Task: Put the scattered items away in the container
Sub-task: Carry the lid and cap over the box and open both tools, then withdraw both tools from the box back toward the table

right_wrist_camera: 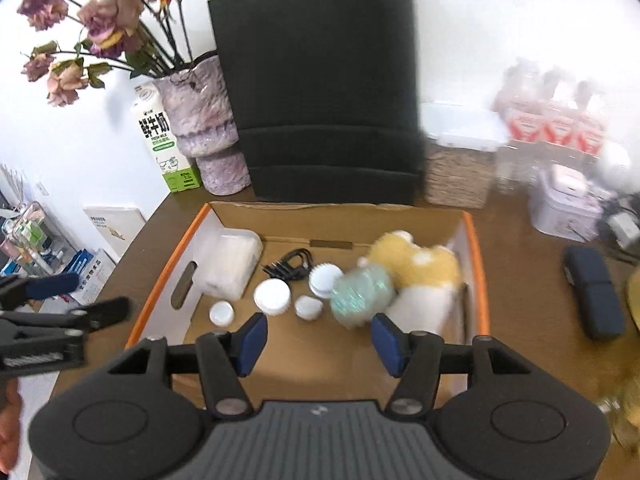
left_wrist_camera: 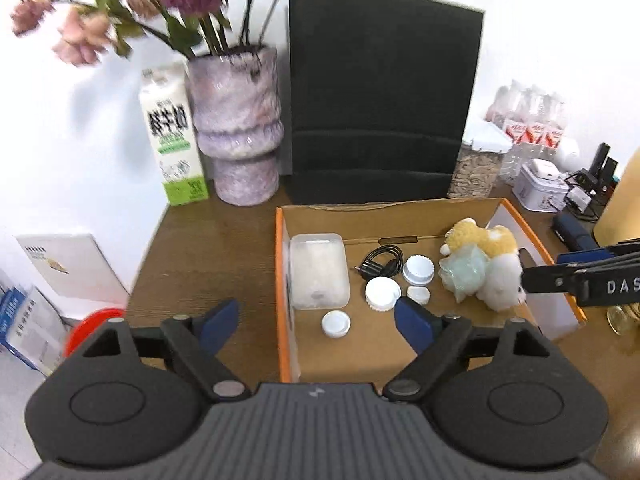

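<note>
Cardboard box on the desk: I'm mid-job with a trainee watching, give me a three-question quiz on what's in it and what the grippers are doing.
1. True or false: the left gripper is shut on a white cap.
2. Which lies against the left wall of the cardboard box? A) plush toy B) clear plastic tub C) black cable
3. Fill in: the plush toy lies at the box's ____ side, beside a crumpled pale green wrapper.

Key: 1 false, both grippers, the right gripper included, are open and empty. 2 B, the clear plastic tub. 3 right.
</note>
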The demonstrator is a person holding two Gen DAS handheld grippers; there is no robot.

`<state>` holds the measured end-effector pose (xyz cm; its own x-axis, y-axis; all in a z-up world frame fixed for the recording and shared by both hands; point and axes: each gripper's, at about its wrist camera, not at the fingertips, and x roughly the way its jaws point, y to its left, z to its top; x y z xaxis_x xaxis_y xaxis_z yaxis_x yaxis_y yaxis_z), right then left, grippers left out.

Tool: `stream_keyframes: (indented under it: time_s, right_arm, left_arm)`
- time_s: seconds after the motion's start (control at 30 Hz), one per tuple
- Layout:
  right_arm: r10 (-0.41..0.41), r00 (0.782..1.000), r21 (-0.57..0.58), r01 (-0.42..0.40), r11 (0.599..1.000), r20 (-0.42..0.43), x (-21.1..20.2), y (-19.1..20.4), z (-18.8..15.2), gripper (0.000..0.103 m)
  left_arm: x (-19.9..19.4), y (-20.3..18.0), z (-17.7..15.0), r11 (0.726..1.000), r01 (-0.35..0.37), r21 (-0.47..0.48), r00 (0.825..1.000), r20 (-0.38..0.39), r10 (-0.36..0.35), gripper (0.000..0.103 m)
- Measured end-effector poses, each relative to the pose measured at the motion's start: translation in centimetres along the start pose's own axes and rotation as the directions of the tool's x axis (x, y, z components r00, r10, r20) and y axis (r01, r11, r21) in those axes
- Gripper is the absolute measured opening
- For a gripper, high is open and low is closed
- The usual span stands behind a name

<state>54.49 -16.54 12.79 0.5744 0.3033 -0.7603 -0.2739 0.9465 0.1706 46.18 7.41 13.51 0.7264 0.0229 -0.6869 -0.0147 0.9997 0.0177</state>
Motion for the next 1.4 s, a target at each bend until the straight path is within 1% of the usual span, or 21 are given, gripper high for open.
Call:
stream_keyframes:
  time_s: [0.03,0.07,0.1,0.17,0.2,0.3,0.37,0.43,0.53,0.6,0.7,0.77,0.9,0.97,1.0,1.1,1.13,1.2,1.27,1.33,1.4]
  right_arm:
    - [-0.005,1.0,0.007,0.005,1.0,0.008,-0.9,-0.5,-0.6,0.057]
    - [-0.01,1.0,0.017,0.01,1.0,0.018,-1.7,-0.9,-1.2,0.06]
    - [-0.014,0.999,0.029,0.013,0.999,0.031,-2.7,-1.4,-1.9,0.062]
    - [-0.012,0.998,0.053,0.009,0.999,0.055,-4.3,-2.2,-3.3,0.073]
    - [-0.004,0.998,0.062,0.0,0.998,0.062,-5.1,-2.5,-4.1,0.074]
    - [0.019,0.997,0.083,-0.025,0.996,0.073,-7.0,-2.5,-6.4,0.076]
    - [0.036,0.996,0.083,-0.043,0.996,0.086,-8.2,-2.2,-8.0,0.081]
    - [0.058,0.992,0.082,-0.068,0.994,0.112,-9.6,-2.0,-10.0,0.084]
    - [0.091,0.986,0.09,-0.105,0.99,0.143,-11.1,-2.1,-13.3,0.088]
    - [0.097,0.984,0.085,-0.111,0.99,0.151,-11.7,-2.1,-15.6,0.088]
    - [0.092,0.983,0.082,-0.106,0.991,0.156,-12.1,-2.3,-19.0,0.088]
    - [0.079,0.983,0.097,-0.096,0.991,0.167,-12.2,-2.3,-21.2,0.088]
    - [0.053,0.981,0.134,-0.079,0.988,0.186,-12.7,-2.0,-25.1,0.088]
    - [0.047,0.975,0.129,-0.076,0.989,0.216,-13.2,-1.5,-27.1,0.089]
    - [0.049,0.972,0.123,-0.079,0.989,0.229,-13.3,-1.3,-28.0,0.089]
    - [0.062,0.962,0.111,-0.094,0.989,0.267,-13.1,-1.2,-30.7,0.089]
    - [0.047,0.96,0.106,-0.078,0.991,0.276,-12.8,-1.1,-31.5,0.089]
    - [0.001,0.964,0.065,-0.019,0.998,0.265,-12.4,-0.3,-32.7,0.089]
    - [-0.012,0.964,0.011,0.01,1.0,0.264,-12.6,0.9,-33.9,0.089]
    - [0.016,0.964,-0.008,-0.015,1.0,0.265,-13.0,1.4,-35.0,0.089]
    - [0.049,0.964,-0.016,-0.046,0.999,0.263,-13.5,1.8,-35.9,0.089]
  left_arm:
    - [-1.1,0.1,-0.4,1.0,-0.004,0.002,1.0,0.013,0.004,0.093]
    - [-2.4,0.3,-0.7,1.0,-0.018,-0.001,0.999,0.039,0.018,0.098]
    - [-3.7,0.4,-1.1,0.999,-0.041,-0.01,0.997,0.071,0.041,0.099]
    - [-6.0,0.7,-1.7,0.996,-0.084,-0.041,0.987,0.134,0.089,0.1]
    - [-7.1,0.8,-2.0,0.994,-0.093,-0.058,0.983,0.155,0.101,0.1]
    - [-9.8,1.0,-2.9,0.994,-0.059,-0.091,0.98,0.186,0.075,0.103]
    - [-11.2,0.7,-4.1,0.995,-0.018,-0.096,0.979,0.198,0.037,0.103]
    - [-12.1,0.2,-5.8,0.996,0.013,-0.086,0.979,0.202,0.005,0.103]
    - [-12.9,-0.3,-9.1,0.994,0.06,-0.095,0.981,0.189,-0.041,0.103]
    - [-13.4,-0.8,-11.6,0.994,0.067,-0.084,0.981,0.189,-0.051,0.103]
    - [-14.0,-1.7,-15.4,0.998,0.028,-0.059,0.979,0.201,-0.016,0.103]
    - [-14.0,-2.2,-17.4,0.999,0.027,-0.043,0.978,0.206,-0.017,0.103]
    - [-13.5,-3.2,-20.7,1.0,-0.007,-0.022,0.987,0.161,0.011,0.103]
    - [-13.8,-3.6,-22.5,1.0,0.006,-0.003,0.986,0.168,-0.005,0.103]
    - [-13.9,-3.7,-23.4,1.0,0.025,0.003,0.983,0.181,-0.025,0.103]
    - [-13.6,-3.7,-26.9,0.997,0.083,-0.005,0.955,0.285,-0.078,0.103]
    - [-13.2,-3.9,-27.9,0.998,0.065,-0.002,0.954,0.293,-0.062,0.103]
    - [-12.6,-5.0,-29.3,1.0,0.002,0.027,0.963,0.269,-0.009,0.103]
    - [-12.6,-5.8,-30.1,0.996,-0.035,0.076,0.968,0.251,0.015,0.103]
    - [-13.4,-6.5,-30.9,0.993,-0.043,0.108,0.963,0.27,0.012,0.103]
    - [-14.0,-7.1,-31.6,0.992,-0.027,0.126,0.959,0.285,-0.01,0.103]
